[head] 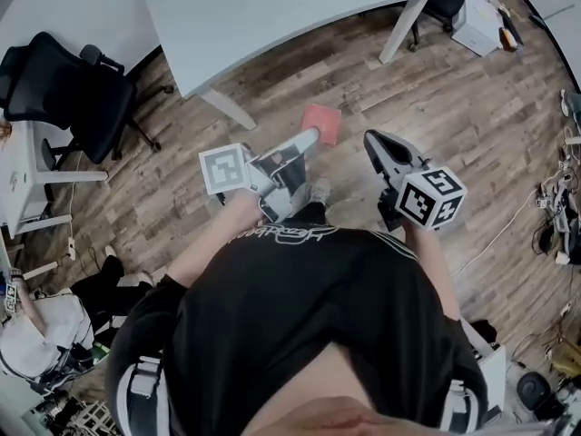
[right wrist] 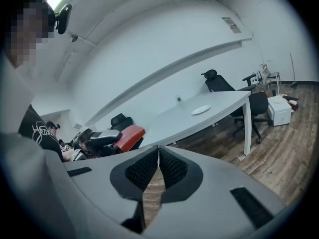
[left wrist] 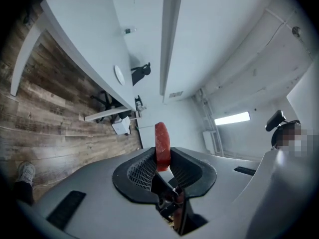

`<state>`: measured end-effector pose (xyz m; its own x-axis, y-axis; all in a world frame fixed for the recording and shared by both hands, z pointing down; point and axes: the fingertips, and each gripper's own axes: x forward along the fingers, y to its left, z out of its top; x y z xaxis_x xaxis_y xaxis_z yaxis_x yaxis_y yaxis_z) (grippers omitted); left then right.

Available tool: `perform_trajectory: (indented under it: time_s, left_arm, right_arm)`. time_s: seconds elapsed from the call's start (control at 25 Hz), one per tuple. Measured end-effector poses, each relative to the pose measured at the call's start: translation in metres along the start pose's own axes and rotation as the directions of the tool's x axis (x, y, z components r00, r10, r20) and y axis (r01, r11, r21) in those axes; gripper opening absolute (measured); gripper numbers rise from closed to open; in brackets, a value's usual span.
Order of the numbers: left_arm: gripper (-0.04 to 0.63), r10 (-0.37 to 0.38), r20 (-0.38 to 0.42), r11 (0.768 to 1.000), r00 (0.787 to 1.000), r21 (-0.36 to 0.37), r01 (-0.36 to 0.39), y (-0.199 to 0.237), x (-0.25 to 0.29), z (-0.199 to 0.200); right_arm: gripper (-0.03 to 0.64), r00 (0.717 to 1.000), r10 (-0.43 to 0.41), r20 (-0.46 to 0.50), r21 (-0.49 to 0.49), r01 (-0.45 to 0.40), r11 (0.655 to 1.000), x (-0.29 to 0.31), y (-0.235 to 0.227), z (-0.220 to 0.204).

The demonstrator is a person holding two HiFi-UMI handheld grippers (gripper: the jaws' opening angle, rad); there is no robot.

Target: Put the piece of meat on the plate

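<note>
The fingers of my left gripper are clamped on the flat red slab of meat, which stands edge-on between the pads and sticks out past their tips, in the air above the wood-plank floor. To its right, my right gripper has its jaws pressed together on nothing. So I judge the pickup done and the delivery left: the round white plate sits bare on the pale grey table ahead, well apart from the meat.
</note>
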<state>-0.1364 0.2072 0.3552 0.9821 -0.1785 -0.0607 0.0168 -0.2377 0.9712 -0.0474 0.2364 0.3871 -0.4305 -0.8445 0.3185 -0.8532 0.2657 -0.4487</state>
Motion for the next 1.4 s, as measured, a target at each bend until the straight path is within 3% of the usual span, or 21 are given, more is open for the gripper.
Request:
perform_trajectory:
  time_s: [0.28,0.36,0.48,0.76,1.08,1.4]
  left_arm:
    - [0.086,0.013,-0.008,1.000,1.000,-0.002,-0.013,0.026,0.035,0.057]
    - [0.086,0.059,-0.023,0.996,0.998,0.070,-0.057,0.038,0.043,0.067]
    - [0.086,0.162,-0.038,0.966,0.986,0.210,-0.150,0.059,0.044,0.081]
    - [0.086,0.257,-0.052,0.927,0.965,0.295,-0.231,0.077,0.053,0.095]
    - [0.086,0.203,-0.043,0.874,0.978,0.459,-0.161,0.054,0.063,0.099]
    - [0.086,0.208,-0.032,0.866,0.978,0.471,-0.169,0.052,0.075,0.109]
  right_arm:
    - [0.014,1.000,-0.007,-0.022,0.009,0.007,1.000,0.053,-0.033,0.035]
    - [0.014,0.999,-0.016,-0.031,0.007,0.017,1.000,0.062,-0.043,0.041]
    - [0.014,0.999,-0.023,-0.045,-0.002,0.023,1.000,0.074,-0.049,0.049]
    - [0.014,0.998,-0.033,-0.062,-0.031,0.031,0.999,0.089,-0.057,0.057]
    - [0.014,0.998,-0.040,-0.038,-0.066,0.038,0.997,0.089,-0.060,0.067]
    - [0.014,1.000,-0.022,-0.022,-0.078,0.020,0.997,0.094,-0.069,0.079]
